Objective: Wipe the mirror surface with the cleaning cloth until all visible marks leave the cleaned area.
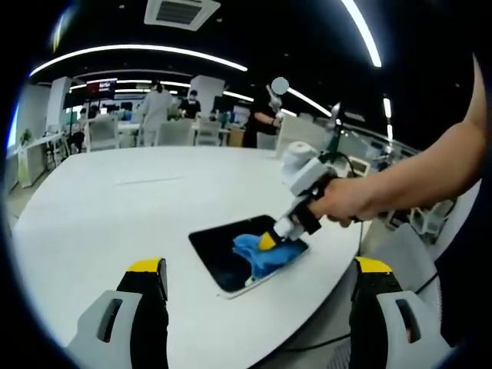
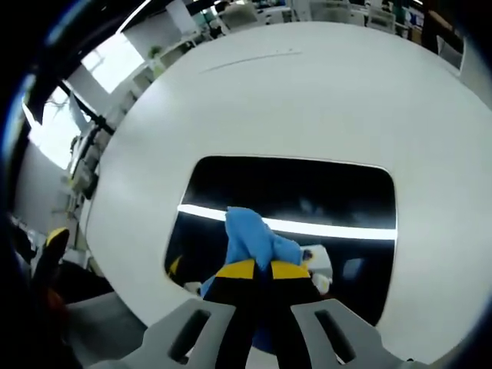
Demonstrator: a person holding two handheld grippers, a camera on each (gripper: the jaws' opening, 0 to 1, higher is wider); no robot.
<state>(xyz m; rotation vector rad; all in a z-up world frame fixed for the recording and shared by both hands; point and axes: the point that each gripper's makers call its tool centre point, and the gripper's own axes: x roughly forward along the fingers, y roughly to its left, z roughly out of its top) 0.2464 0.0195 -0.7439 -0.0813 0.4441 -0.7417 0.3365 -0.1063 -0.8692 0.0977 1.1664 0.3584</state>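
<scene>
Near the table's front edge lay the mirror (image 1: 231,250) (image 2: 292,207), a dark rounded rectangle flat on the white round table (image 1: 115,207) (image 2: 307,100), one short end almost at the rim. On the mirror's near half sat the blue cleaning cloth (image 1: 265,254) (image 2: 254,242), bunched up and touching the glass. The right gripper (image 1: 270,240) (image 2: 255,270) was pinched closed on that cloth, yellow-tipped jaws together with blue fabric sticking out past them, pressing it down onto the mirror. In the left gripper view a hand (image 1: 346,201) held the right gripper's body, coming in over the table's right edge, forearm running off to the right. In the right gripper view the glass reflected a bright ceiling light strip across its middle; any marks on the surface were too hard to tell. The left gripper (image 1: 261,269) hung off the table's front edge, well apart from the mirror, jaws spread wide with nothing between them. Rest of the tabletop was bare white apart from a faint line near the far side. Beyond the table's far edge were white chairs (image 1: 104,131), desks and several people (image 1: 157,104) standing, with ceiling light strips (image 1: 138,50) overhead.
</scene>
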